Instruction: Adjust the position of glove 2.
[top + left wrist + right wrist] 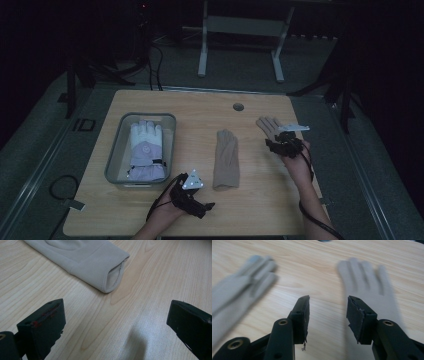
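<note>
My right gripper [328, 315], jaws apart and holding nothing, hovers over a flat tan glove [367, 282], fingers spread toward the frame's top.

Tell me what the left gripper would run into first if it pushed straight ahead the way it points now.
Probably the open cuff of the beige glove lying in the middle of the table. The left gripper has its jaws wide apart over bare wood, and the cuff lies just beyond them, though the depth is hard to judge.
</note>
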Demonstrator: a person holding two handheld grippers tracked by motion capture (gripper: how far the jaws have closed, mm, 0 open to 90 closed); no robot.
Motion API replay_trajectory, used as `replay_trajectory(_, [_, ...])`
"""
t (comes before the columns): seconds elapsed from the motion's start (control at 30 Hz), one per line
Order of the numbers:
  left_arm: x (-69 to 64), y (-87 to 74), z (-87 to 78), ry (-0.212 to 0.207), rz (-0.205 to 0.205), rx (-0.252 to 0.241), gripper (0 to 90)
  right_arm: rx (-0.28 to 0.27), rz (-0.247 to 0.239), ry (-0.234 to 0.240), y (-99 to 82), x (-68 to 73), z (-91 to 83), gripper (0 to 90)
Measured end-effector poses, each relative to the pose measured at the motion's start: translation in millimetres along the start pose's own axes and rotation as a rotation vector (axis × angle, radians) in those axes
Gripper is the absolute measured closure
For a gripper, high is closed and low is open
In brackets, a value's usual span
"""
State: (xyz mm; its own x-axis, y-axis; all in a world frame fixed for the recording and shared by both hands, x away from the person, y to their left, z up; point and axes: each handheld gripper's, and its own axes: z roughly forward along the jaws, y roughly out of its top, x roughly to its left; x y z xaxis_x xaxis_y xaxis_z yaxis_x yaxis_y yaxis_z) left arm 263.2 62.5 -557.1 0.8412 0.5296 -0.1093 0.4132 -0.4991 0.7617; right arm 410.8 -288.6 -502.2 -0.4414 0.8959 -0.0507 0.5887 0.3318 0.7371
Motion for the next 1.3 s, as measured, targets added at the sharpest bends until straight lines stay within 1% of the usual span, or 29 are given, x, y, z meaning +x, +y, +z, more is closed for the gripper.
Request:
replay_trajectory(0.03, [0.0, 0.0, 0.1, 0.002, 0.001, 0.002, 2.0, 0.001, 0.006, -0.01, -1.4, -7.1, 0.2, 53.5])
replay_trajectory(0.07, [0.0, 0.0, 0.1, 0.002, 0.001, 0.002, 2.0, 0.001, 0.006, -0.01, -1.4, -7.1, 0.2, 53.5])
replay_trajectory(0.1, [-0.2, 0.2, 0.1, 0.001, 0.001, 0.003, 2.0, 0.006, 0.012, -0.009, -2.3, -13.7, 0.5, 53.6])
replay_trajectory(0.13, [-0.2, 0.3, 0.0, 0.001, 0.0, 0.002, 2.0, 0.016, 0.025, -0.02, -4.1, -28.0, 1.7, 53.4])
replay_trajectory(0.2, [-0.1, 0.2, 0.0, -0.001, -0.002, 0.002, 2.0, 0.027, 0.033, -0.021, -5.4, -38.2, 4.1, 51.0])
replay_trajectory(0.23, [-0.1, 0.2, 0.0, -0.001, -0.002, 0.002, 2.0, 0.028, 0.032, -0.008, -5.9, -41.5, 5.1, 48.8])
replay_trajectory(0.27, [-0.1, 0.2, 0.0, -0.003, -0.001, 0.002, 2.0, 0.027, 0.029, 0.003, -6.2, -43.4, 5.9, 45.8])
replay_trajectory(0.33, [0.0, 0.0, 0.2, 0.001, 0.003, 0.005, 2.0, 0.028, 0.026, 0.011, -6.5, -45.7, 7.3, 45.7])
replay_trajectory(0.4, [0.1, -0.4, 0.4, 0.004, 0.003, 0.008, 2.0, 0.042, 0.009, 0.011, -6.3, -49.5, 11.8, 46.1])
replay_trajectory(0.5, [0.2, -0.5, 0.0, 0.002, -0.002, 0.005, 2.0, 0.049, 0.014, 0.013, -5.7, -51.6, 15.9, 46.1])
replay_trajectory(0.57, [-0.1, -0.5, 0.1, -0.001, -0.002, 0.005, 2.0, 0.058, 0.027, 0.019, -5.7, -55.0, 23.1, 46.3])
replay_trajectory(0.63, [-0.3, -0.5, 0.3, -0.003, 0.0, 0.007, 2.0, 0.071, 0.029, 0.023, -7.0, -55.6, 28.7, 46.3])
replay_trajectory(0.7, [-0.3, -0.6, 0.3, -0.004, 0.0, 0.006, 2.0, 0.081, 0.026, 0.02, -8.2, -55.5, 31.9, 46.3])
replay_trajectory(0.73, [-0.4, -0.5, 0.2, -0.004, -0.001, 0.006, 2.0, 0.116, 0.023, 0.007, -12.3, -55.2, 39.8, 46.4])
replay_trajectory(0.77, [-0.4, -0.6, 0.1, -0.005, -0.002, 0.006, 2.0, 0.121, 0.017, -0.001, -14.8, -54.8, 43.0, 46.3])
replay_trajectory(0.8, [-0.5, -0.7, 0.1, -0.006, -0.003, 0.004, 2.0, 0.108, 0.016, -0.007, -16.5, -54.1, 44.1, 46.7])
replay_trajectory(0.83, [-0.6, -0.8, 0.2, -0.007, -0.004, 0.004, 2.0, 0.099, 0.015, -0.009, -17.4, -53.5, 44.3, 48.9])
replay_trajectory(0.87, [-0.6, -0.8, 0.2, -0.007, -0.004, 0.004, 2.0, 0.099, 0.015, -0.009, -17.4, -53.5, 44.3, 48.9])
replay_trajectory(0.9, [-0.7, -0.8, 0.4, -0.007, 0.0, 0.007, 2.0, 0.094, 0.01, -0.019, -17.9, -52.5, 44.2, 52.3])
replay_trajectory(0.93, [-0.8, -0.9, 0.4, -0.007, -0.001, 0.007, 2.0, 0.086, 0.003, -0.037, -18.5, -51.2, 44.3, 61.1])
replay_trajectory(0.97, [-0.9, -0.9, 0.4, -0.006, -0.001, 0.006, 2.0, 0.086, 0.014, -0.03, -18.5, -51.3, 44.0, 65.5])
replay_trajectory(1.0, [-0.9, -0.9, 0.3, -0.006, 0.001, 0.007, 2.0, 0.085, 0.023, -0.031, -18.7, -51.1, 44.0, 72.2])
replay_trajectory(1.03, [-0.9, -0.9, 0.4, -0.006, 0.002, 0.008, 2.0, 0.083, 0.024, -0.04, -19.0, -50.5, 43.7, 78.0])
replay_trajectory(1.07, [-0.8, -0.9, 0.5, -0.005, 0.002, 0.009, 2.0, 0.081, 0.025, -0.04, -19.3, -50.1, 43.3, 84.0])
replay_trajectory(1.1, [-0.7, -0.9, 0.7, -0.004, 0.002, 0.009, 2.0, 0.077, 0.039, -0.033, -19.4, -49.3, 42.6, 85.9])
replay_trajectory(1.2, [-0.7, -0.8, 0.6, -0.004, -0.001, 0.006, 2.0, 0.073, 0.079, -0.048, -18.7, -46.9, 40.4, 87.1])
replay_trajectory(1.3, [-1.0, -0.9, 0.8, -0.002, 0.003, 0.009, 2.0, 0.058, 0.122, -0.074, -17.1, -44.4, 34.0, 87.3])
